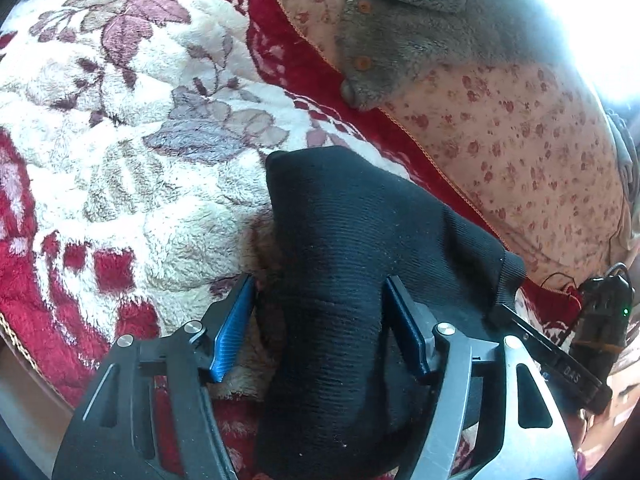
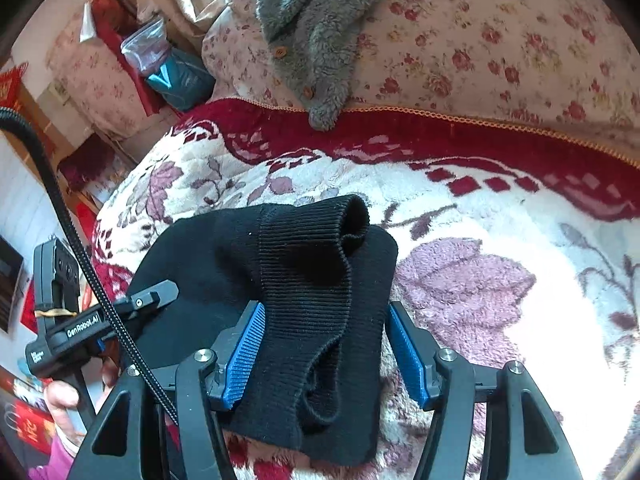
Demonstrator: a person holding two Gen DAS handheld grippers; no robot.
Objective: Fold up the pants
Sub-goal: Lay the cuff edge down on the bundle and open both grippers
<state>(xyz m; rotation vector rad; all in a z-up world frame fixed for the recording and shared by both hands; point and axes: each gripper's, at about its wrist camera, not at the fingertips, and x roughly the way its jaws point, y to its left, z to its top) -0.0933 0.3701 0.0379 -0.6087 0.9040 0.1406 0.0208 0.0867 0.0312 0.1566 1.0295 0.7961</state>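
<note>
Black knit pants (image 1: 352, 264) lie bunched on a fleece blanket. In the left wrist view my left gripper (image 1: 320, 284) is open, its blue pads on either side of the cloth, which runs up between them. In the right wrist view the pants (image 2: 304, 272) show a ribbed band folded over the top. My right gripper (image 2: 324, 312) is open, its blue pads spread around the ribbed band. The left gripper (image 2: 168, 288) also shows at the left of that view, its tip touching the pants' edge.
The pants rest on a white, red and purple floral blanket (image 1: 132, 128). A grey fleece garment with buttons (image 2: 316, 32) lies on a flowered quilt (image 2: 500, 48) behind. Bags and a pillow (image 2: 168, 68) sit at the bed's far left.
</note>
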